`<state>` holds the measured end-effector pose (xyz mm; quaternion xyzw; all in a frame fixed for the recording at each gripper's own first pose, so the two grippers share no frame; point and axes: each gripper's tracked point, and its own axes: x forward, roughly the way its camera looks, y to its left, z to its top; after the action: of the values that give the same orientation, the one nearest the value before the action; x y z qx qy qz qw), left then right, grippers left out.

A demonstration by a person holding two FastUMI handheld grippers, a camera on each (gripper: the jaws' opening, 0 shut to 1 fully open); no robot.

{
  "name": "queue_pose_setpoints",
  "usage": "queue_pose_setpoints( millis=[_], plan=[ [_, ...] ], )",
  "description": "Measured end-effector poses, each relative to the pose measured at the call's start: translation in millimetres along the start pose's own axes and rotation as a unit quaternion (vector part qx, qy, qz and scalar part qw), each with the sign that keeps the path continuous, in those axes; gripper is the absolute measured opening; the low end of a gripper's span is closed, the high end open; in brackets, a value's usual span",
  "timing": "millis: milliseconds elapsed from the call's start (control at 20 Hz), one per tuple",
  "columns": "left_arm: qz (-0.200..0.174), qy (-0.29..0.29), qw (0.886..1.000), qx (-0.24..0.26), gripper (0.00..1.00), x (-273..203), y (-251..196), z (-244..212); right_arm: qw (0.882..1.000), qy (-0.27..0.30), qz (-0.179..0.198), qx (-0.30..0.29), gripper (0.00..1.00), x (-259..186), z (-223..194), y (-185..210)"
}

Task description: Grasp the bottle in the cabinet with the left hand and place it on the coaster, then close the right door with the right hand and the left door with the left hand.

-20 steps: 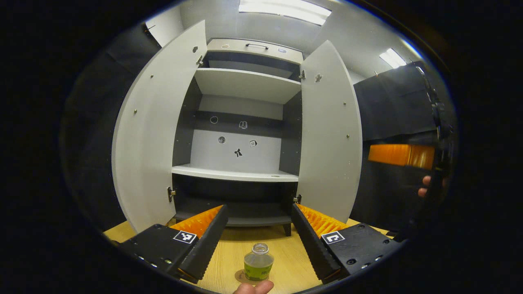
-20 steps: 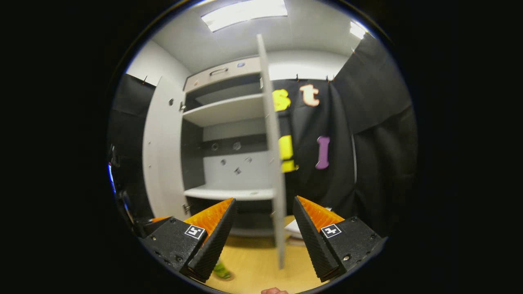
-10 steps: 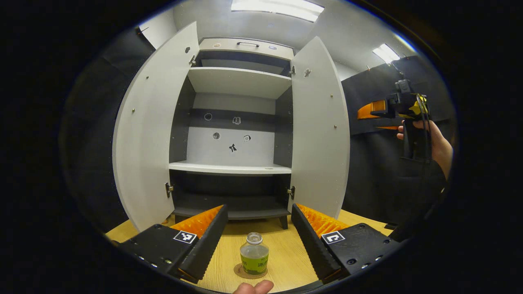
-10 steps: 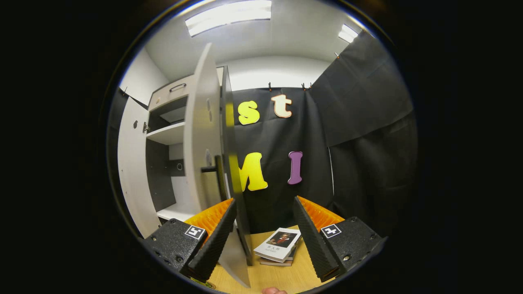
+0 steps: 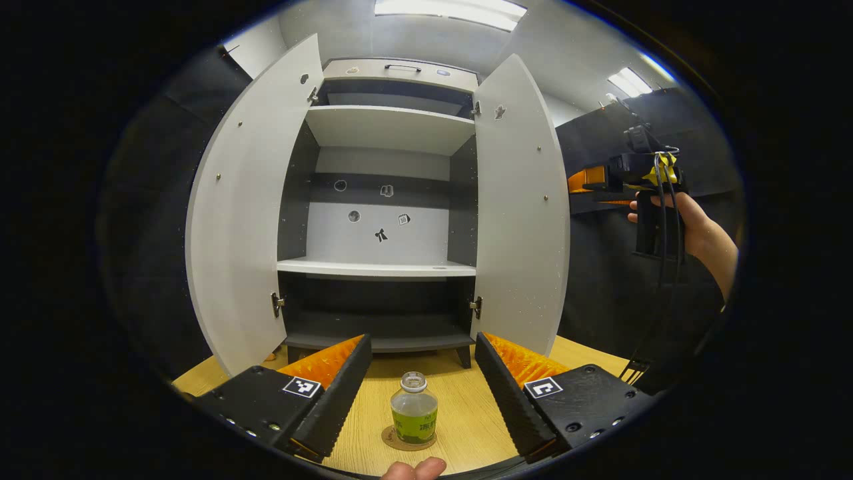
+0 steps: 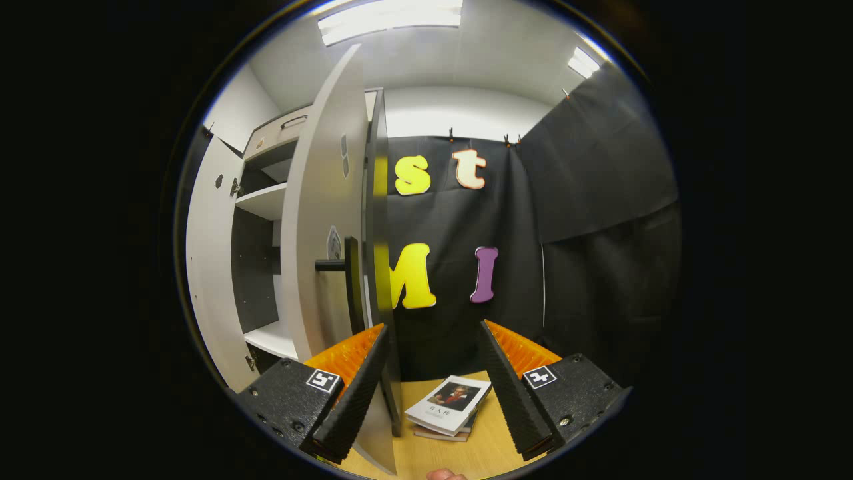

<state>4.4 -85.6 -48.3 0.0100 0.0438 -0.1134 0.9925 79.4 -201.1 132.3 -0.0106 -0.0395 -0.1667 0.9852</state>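
coaster (image 5: 400, 441): mostly under bottle (image 5: 414, 418) | books (image 6: 448, 412): lower one mostly covered

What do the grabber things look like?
Each gripper has two wedge-shaped fingers with ridged inner faces, mounted on black blocks bearing small square black-and-white markers. In the left gripper view, the right gripper has a black handle, black cables and a yellow tag, held in a bare hand.

The table (image 5: 466, 413) has a pale wood-grain top with a matt finish. The cabinet doors (image 5: 523, 207) and shelves (image 5: 376, 268) are smooth matt panels, light grey, with small shiny metal hinges (image 5: 276, 304). The bottle (image 5: 414, 417) is clear plastic with a glossy green label, and it stands on a brown coaster (image 5: 393, 440) that looks like cork. The books (image 6: 448, 405) have glossy paper covers.
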Motion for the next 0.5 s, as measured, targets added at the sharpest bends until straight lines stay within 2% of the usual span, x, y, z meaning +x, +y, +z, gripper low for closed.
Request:
queue_pose_setpoints(
  millis=[50,100,300,350,400,500],
  plan=[
    [0.001,0.001,1.000,-0.002,0.90,0.1,1.1,-0.1,1.000,-0.001,0.000,-0.004,0.82,-0.5,0.7,1.6],
    [0.002,0.001,1.000,-0.003,0.95,0.8,1.4,-0.1,1.000,-0.003,0.001,-0.014,0.82,-0.9,1.9,3.9],
    [0.004,-0.005,1.000,-0.004,0.95,5.8,5.5,2.9,0.998,-0.015,-0.009,-0.057,0.82,-4.4,5.3,11.3],
    [0.004,-0.007,1.000,-0.005,0.95,6.8,5.7,2.7,0.998,-0.013,-0.009,-0.053,0.77,-5.7,4.1,15.1],
    [0.004,-0.008,1.000,-0.006,0.95,8.9,6.4,1.6,0.999,-0.013,-0.003,-0.045,0.82,-7.1,3.5,21.3],
    [-0.001,0.001,1.000,-0.014,0.95,11.9,5.2,-3.9,0.999,-0.007,0.024,-0.021,0.82,-10.9,0.3,40.7]
  ],
)
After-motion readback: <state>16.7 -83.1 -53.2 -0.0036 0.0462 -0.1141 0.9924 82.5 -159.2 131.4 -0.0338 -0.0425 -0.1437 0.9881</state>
